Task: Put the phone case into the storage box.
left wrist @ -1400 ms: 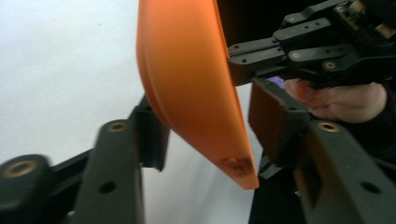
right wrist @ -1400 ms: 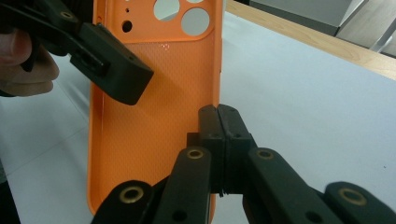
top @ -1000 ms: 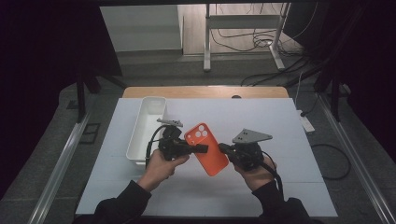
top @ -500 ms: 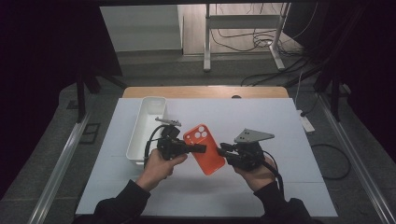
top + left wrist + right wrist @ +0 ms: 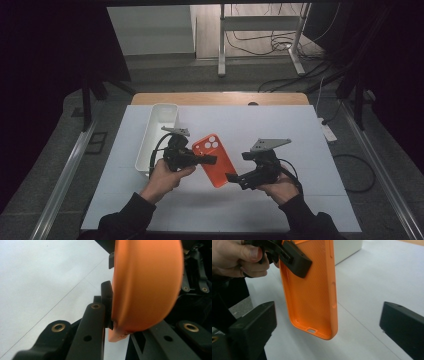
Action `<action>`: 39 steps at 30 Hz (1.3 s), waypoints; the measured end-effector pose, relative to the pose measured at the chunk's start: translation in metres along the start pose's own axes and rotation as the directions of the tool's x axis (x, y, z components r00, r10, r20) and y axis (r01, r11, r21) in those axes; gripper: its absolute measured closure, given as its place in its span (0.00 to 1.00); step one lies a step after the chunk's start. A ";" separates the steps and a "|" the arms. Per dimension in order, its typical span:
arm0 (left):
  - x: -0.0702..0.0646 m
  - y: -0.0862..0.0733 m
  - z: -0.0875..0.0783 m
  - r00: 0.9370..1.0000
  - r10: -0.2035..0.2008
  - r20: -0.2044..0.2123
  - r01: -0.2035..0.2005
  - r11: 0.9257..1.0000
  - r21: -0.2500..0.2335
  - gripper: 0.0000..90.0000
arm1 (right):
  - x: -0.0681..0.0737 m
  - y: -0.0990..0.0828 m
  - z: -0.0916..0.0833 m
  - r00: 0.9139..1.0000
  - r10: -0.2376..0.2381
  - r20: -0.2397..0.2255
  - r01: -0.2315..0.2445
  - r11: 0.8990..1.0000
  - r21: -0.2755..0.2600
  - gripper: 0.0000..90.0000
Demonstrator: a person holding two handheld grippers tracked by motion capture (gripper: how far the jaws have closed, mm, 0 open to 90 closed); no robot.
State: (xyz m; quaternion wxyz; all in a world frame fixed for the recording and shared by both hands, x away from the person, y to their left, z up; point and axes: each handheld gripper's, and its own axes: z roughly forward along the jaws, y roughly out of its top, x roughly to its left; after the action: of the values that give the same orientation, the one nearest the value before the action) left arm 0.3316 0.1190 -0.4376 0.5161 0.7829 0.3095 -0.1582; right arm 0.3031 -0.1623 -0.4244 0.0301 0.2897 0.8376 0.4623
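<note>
i see left tool clamped tight on orange phone case, near its camera-hole end. case up off white worktop, between both tools, hollow side facing right tool. right tool jaws just swung wide, case bottom end between them, pads not touching, i think. white tray just beside left hand.

The phone case hangs over the table's middle, the bin apparently near its left edge.
</note>
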 end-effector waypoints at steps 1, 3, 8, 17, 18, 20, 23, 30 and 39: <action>0.000 0.000 0.000 1.000 0.003 0.004 -0.003 1.000 -0.002 0.94 | 0.000 0.000 0.000 1.000 0.005 -0.007 -0.005 1.000 0.001 0.00; 0.000 0.000 -0.001 1.000 0.006 0.004 -0.006 1.000 0.002 0.93 | -0.001 -0.001 0.000 1.000 0.005 -0.010 -0.005 1.000 -0.009 0.00; -0.001 -0.001 -0.002 0.999 0.025 0.032 -0.025 1.000 0.003 0.93 | -0.003 -0.001 -0.001 0.999 -0.001 -0.034 0.000 1.000 -0.014 0.00; -0.004 0.000 -0.001 0.997 0.050 0.058 -0.051 0.999 0.010 0.93 | 0.000 -0.001 0.003 0.996 0.008 -0.083 -0.009 1.000 -0.016 0.00; -0.005 0.000 -0.001 0.997 0.052 0.061 -0.052 0.999 0.010 0.93 | 0.001 -0.001 0.004 0.996 0.011 -0.092 -0.012 1.000 -0.008 0.00; -0.006 0.000 -0.001 0.996 0.055 0.071 -0.056 0.998 0.010 0.93 | 0.004 0.000 0.006 0.996 0.001 -0.088 0.000 1.000 0.010 0.00; -0.008 0.001 0.000 0.995 0.063 0.081 -0.064 0.998 0.010 0.93 | 0.007 0.001 0.010 0.997 -0.005 -0.077 0.007 1.000 0.030 0.00; -0.012 0.002 0.000 0.991 0.086 0.098 -0.088 0.996 0.012 0.93 | 0.010 0.002 0.015 0.995 -0.002 -0.096 0.008 0.998 0.067 0.00; -0.014 0.003 0.001 0.990 0.097 0.107 -0.100 0.995 0.018 0.93 | 0.012 0.003 0.016 0.989 -0.030 -0.146 0.044 0.995 0.094 0.35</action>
State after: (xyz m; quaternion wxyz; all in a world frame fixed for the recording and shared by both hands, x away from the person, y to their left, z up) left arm 0.3231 0.1124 -0.4277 0.5299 0.7936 0.2410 -0.1773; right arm 0.2990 -0.1427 -0.4288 -0.0361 0.2407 0.8642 0.4403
